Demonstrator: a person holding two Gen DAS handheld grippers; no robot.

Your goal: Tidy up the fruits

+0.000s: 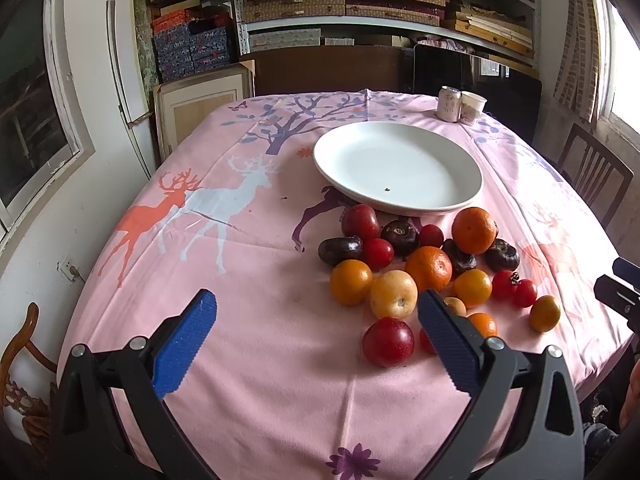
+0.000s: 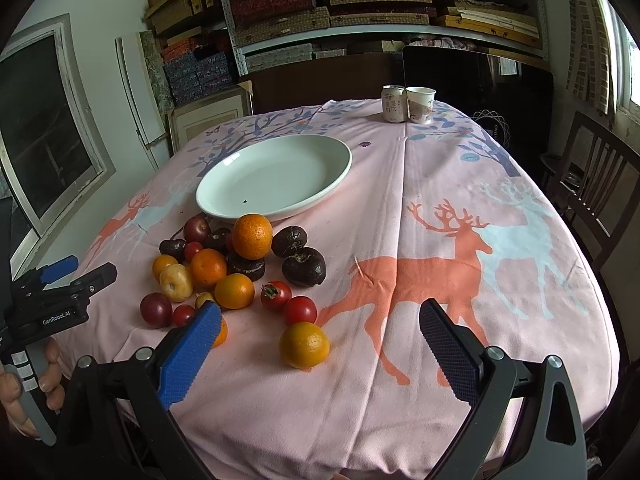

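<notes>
Fingers on our left gripper and right gripper spread wide, holding nothing.
We judge 0 fruits moved: white plate bare, fruit pile waiting mid-frame below it.

Can, paper cup — touching, shelves

**Two handheld grippers, both spread wide and holding nothing**

The left gripper hovers above the near edge of the table, its two blue ribbed fingers set far apart with nothing between them. The right gripper hangs over the same near edge, further to the right, its fingers equally wide and gripping nothing. In the right wrist view, the person's left hand wraps around the left gripper's handle at the frame's lower left
</notes>
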